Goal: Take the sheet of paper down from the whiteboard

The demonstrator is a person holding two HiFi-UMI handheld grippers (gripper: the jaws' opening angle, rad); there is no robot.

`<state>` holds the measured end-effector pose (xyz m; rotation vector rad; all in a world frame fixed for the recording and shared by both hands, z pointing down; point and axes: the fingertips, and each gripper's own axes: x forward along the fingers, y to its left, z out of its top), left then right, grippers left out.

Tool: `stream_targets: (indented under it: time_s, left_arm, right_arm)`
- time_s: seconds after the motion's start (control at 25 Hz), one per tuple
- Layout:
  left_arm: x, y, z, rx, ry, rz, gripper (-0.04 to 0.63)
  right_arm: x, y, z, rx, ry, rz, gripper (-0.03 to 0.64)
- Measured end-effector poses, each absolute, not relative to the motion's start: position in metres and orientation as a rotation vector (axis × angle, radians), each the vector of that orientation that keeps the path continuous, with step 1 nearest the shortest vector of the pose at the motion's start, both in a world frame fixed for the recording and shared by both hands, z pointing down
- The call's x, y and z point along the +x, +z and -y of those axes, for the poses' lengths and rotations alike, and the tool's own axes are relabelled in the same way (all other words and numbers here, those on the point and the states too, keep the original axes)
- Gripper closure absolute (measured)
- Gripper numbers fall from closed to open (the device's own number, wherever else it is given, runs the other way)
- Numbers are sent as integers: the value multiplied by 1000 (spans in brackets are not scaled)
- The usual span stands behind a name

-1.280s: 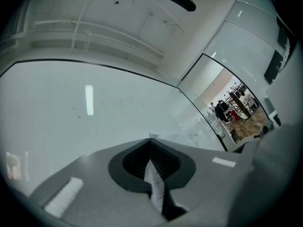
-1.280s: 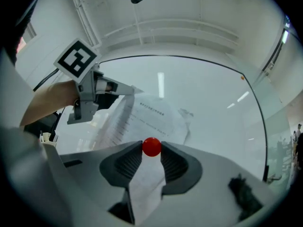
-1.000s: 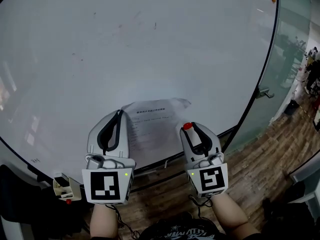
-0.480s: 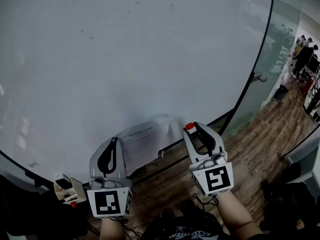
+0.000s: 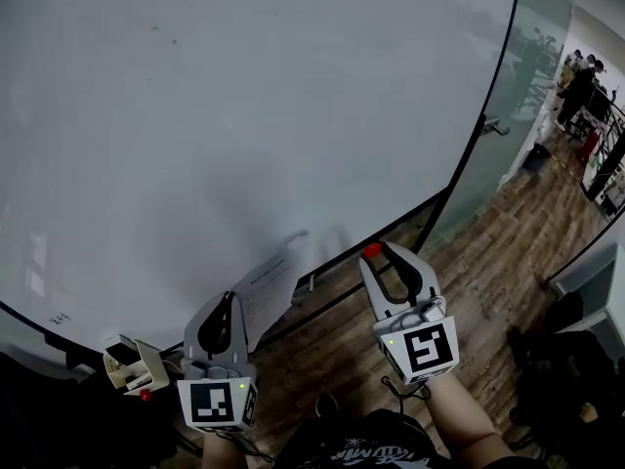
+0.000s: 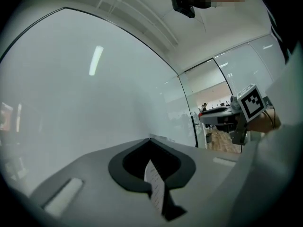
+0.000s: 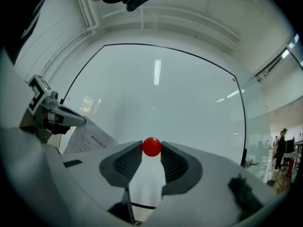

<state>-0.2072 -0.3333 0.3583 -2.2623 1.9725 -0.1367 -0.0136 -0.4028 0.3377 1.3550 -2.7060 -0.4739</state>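
left gripper [image 5: 230, 299] sits down at about 7 o'clock in the head view, jaws pinched tight on the near edge of the sheet of paper [image 5: 264, 289]. the sheet fans out from there toward 1 o'clock, low against the bottom of the whiteboard [image 5: 244, 115], and honestly i can't tell if its far edge touches the board. right gripper [image 5: 377, 254] is over at 5 o'clock, well apart from the sheet, jaws clamped on a little red magnet [image 7: 151, 146] right at their tips. wooden floor [image 5: 488, 252] below, and a glass wall [image 5: 513, 86] runs off at 2 o'clock.
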Motion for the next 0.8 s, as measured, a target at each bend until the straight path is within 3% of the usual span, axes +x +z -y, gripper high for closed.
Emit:
stream_targets:
  time_s: [0.8]
  left_arm:
    - [-144,361,159,-2263,-144,-2003,588]
  right_arm:
    - [48,347,233,1289,-438,2780,485]
